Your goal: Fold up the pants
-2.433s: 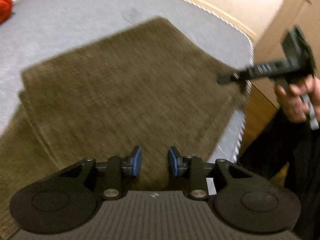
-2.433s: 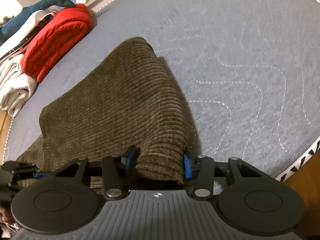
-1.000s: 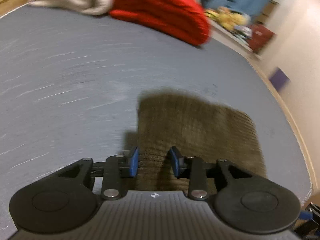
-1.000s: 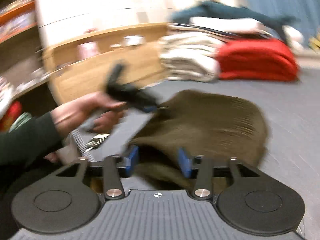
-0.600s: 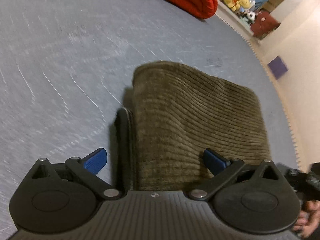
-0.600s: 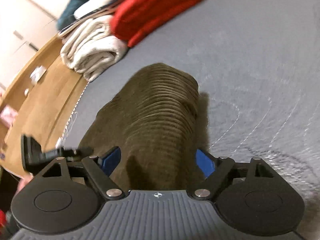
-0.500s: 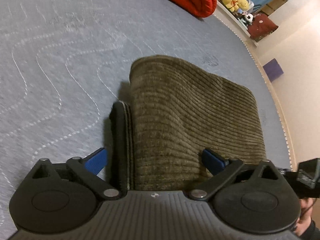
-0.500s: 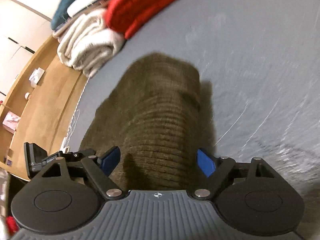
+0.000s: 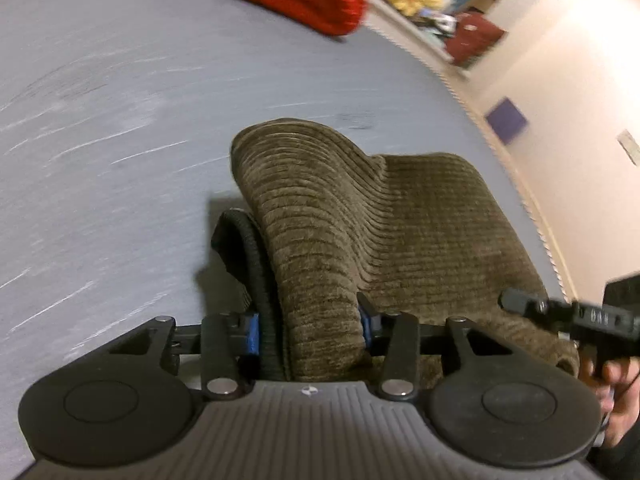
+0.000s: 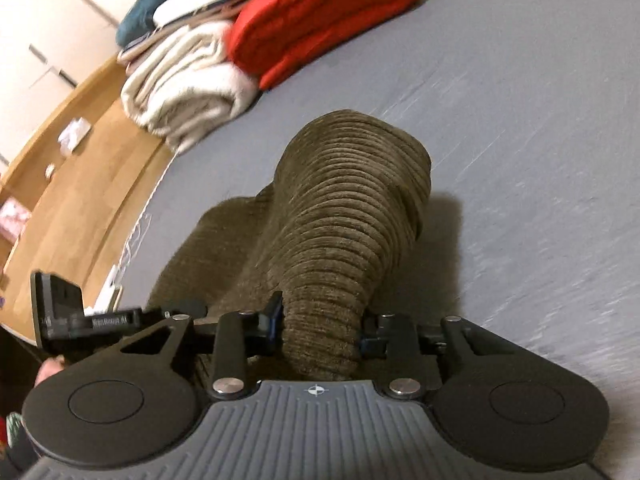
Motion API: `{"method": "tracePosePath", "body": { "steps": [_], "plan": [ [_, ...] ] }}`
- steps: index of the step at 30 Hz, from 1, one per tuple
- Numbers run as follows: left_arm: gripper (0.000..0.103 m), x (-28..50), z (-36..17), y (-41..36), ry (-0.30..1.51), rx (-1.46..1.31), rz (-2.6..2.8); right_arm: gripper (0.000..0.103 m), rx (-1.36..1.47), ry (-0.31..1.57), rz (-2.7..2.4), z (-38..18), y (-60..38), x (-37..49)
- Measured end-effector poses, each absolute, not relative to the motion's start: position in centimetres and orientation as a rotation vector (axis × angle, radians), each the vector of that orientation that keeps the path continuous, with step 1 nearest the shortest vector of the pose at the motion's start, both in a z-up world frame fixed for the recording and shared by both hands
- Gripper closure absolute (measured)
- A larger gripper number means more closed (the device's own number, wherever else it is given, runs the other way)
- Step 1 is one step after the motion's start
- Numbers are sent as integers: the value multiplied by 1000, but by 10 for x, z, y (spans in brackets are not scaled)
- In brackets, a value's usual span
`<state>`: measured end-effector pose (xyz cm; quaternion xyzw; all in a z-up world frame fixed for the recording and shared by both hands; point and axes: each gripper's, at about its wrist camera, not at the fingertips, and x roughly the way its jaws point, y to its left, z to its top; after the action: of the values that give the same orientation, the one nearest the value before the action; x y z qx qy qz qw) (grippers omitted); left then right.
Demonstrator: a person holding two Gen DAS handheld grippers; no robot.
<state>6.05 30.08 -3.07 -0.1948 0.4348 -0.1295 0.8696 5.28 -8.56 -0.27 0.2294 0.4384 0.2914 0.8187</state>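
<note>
Both grippers just closed, pads pinching near edge of pants point(image 9: 420, 232): left gripper point(image 9: 308, 330) clamps corduroy fold plus black waistband point(image 9: 256, 264), right gripper point(image 10: 320, 330) clamps bunched ridge. Pants lie folded on grey bed point(image 10: 520, 120). Far side: red blanket point(image 10: 320, 16), white blanket point(image 10: 184, 80).

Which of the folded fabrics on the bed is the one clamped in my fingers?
The brown corduroy pants, nearest, bunched in both grippers; the red and cream bundles lie untouched at the far edge.
</note>
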Motion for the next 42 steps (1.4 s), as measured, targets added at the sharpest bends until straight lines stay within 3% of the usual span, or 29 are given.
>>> {"method": "tracePosePath", "body": {
  "steps": [9,13,15,16,17,24,27,29,31,37,42],
  "plan": [
    [56,111,-10,203,806,-413,-435,68,381,847,609,52,-185,82],
    [48,138,-29,174,836,-415,-438,64,413,838,599,39,-232,107],
    [47,147,-38,161,889,-318,-326,57,417,841,473,12,-257,118],
    [39,148,-38,156,886,-260,-277,57,383,857,370,0,-265,121],
    [39,144,-33,151,852,-228,-266,57,332,869,255,-10,-272,122],
    [39,101,9,89,669,-15,-452,57,226,678,463,12,-265,84],
    [40,84,-10,59,768,170,-580,62,62,688,644,5,-236,63],
    [40,76,-44,46,906,340,-618,68,-62,809,747,-17,-215,53],
    [41,61,-52,39,882,458,-652,68,-207,857,794,-37,-201,40],
    [42,76,-38,50,938,397,-688,69,-259,863,840,-26,-203,34],
    [48,75,-4,83,834,187,-687,69,-253,829,851,-6,-205,31]
  ]
}}
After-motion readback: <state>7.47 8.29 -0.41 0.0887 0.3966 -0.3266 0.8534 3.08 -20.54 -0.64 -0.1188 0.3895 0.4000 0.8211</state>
